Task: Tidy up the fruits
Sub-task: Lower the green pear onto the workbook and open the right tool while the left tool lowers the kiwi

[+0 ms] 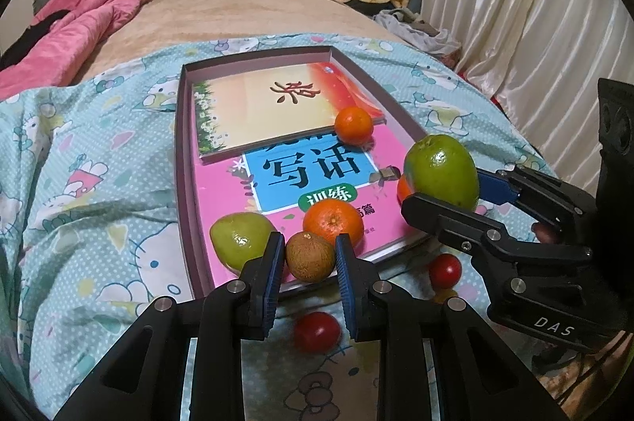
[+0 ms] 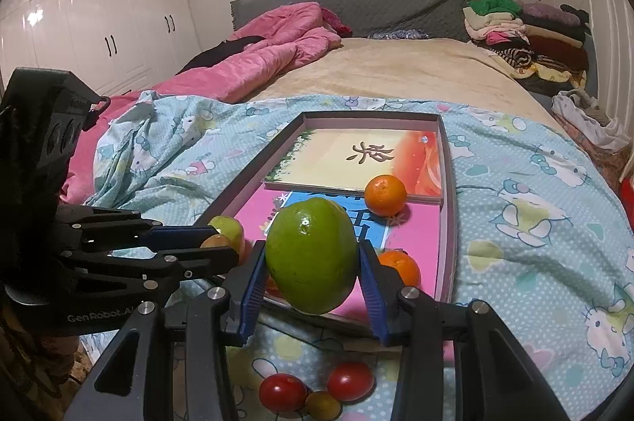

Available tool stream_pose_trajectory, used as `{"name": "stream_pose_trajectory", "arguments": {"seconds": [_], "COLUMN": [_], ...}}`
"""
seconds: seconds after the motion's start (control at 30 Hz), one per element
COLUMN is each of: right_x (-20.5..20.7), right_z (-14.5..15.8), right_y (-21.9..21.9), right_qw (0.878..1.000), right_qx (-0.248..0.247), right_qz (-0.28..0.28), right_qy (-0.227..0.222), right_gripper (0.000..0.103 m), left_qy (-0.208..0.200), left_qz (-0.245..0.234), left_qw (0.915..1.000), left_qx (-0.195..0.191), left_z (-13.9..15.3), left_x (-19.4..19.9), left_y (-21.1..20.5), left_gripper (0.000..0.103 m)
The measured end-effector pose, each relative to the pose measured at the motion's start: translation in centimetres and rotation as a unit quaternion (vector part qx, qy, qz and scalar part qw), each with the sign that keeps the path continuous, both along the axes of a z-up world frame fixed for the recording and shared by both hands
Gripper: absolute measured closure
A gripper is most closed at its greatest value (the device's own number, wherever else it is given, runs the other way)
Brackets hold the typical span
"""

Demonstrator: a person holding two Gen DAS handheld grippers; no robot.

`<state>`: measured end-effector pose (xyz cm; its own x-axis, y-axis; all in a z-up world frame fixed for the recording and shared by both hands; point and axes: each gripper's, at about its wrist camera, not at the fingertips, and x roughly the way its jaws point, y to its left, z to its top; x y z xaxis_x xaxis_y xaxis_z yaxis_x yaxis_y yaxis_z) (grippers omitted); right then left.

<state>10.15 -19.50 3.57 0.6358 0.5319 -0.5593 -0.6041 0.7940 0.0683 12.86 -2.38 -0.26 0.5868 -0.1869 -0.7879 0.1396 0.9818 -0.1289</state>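
My left gripper (image 1: 310, 256) is shut on a small brown round fruit (image 1: 310, 256) at the near edge of the shallow box (image 1: 180, 151). My right gripper (image 2: 312, 258) is shut on a large green fruit (image 2: 311, 254) and holds it above the box's near end; it shows at the right of the left wrist view (image 1: 442, 175). In the box lie a second green fruit (image 1: 239, 239) and oranges (image 1: 333, 221) (image 1: 354, 125) on two books. Two red tomatoes (image 2: 283, 391) (image 2: 350, 380) and a small yellowish fruit (image 2: 323, 405) lie on the blue bedsheet in front of the box.
The box rests on a blue patterned sheet (image 2: 535, 223) over a bed. A pink quilt (image 2: 257, 60) lies at the back left, a pile of folded clothes (image 2: 523, 33) at the back right. White curtains (image 1: 535, 5) hang along the right side.
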Motion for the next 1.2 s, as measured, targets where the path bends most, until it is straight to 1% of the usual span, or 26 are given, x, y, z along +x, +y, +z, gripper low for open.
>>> {"name": "stream_pose_trajectory", "arguments": {"seconds": [0.23, 0.4, 0.6, 0.8, 1.07, 1.2], "right_x": [0.6, 1.0, 1.5, 2.0, 1.4, 1.3], "right_z": [-0.3, -1.0, -1.8, -2.0, -2.6, -2.6], "right_y": [0.5, 0.9, 1.4, 2.0, 3.0, 3.1], "right_qw": [1.0, 1.0, 0.999, 0.998, 0.993, 0.992], "right_qx": [-0.011, -0.029, -0.05, -0.068, -0.115, -0.12], "right_qz": [-0.005, -0.007, -0.008, -0.002, 0.005, 0.006], "right_qy": [0.0, 0.011, 0.017, 0.008, -0.024, -0.028], "right_gripper": [0.059, 0.059, 0.059, 0.059, 0.059, 0.059], "left_qy": [0.004, 0.011, 0.013, 0.013, 0.012, 0.012], "left_qz": [0.0, -0.002, -0.005, -0.007, -0.008, -0.008], "left_qw": [1.0, 0.9998, 0.9998, 0.9998, 0.9998, 0.9999], "left_qx": [0.009, 0.018, 0.016, 0.014, 0.011, 0.009], "left_z": [-0.4, -1.0, -1.2, -1.4, -1.5, -1.5], "left_x": [0.2, 0.5, 0.6, 0.8, 0.8, 0.8], "left_y": [-0.2, -0.5, -0.6, -0.6, -0.5, -0.5], "left_gripper": [0.076, 0.076, 0.077, 0.077, 0.077, 0.077]}}
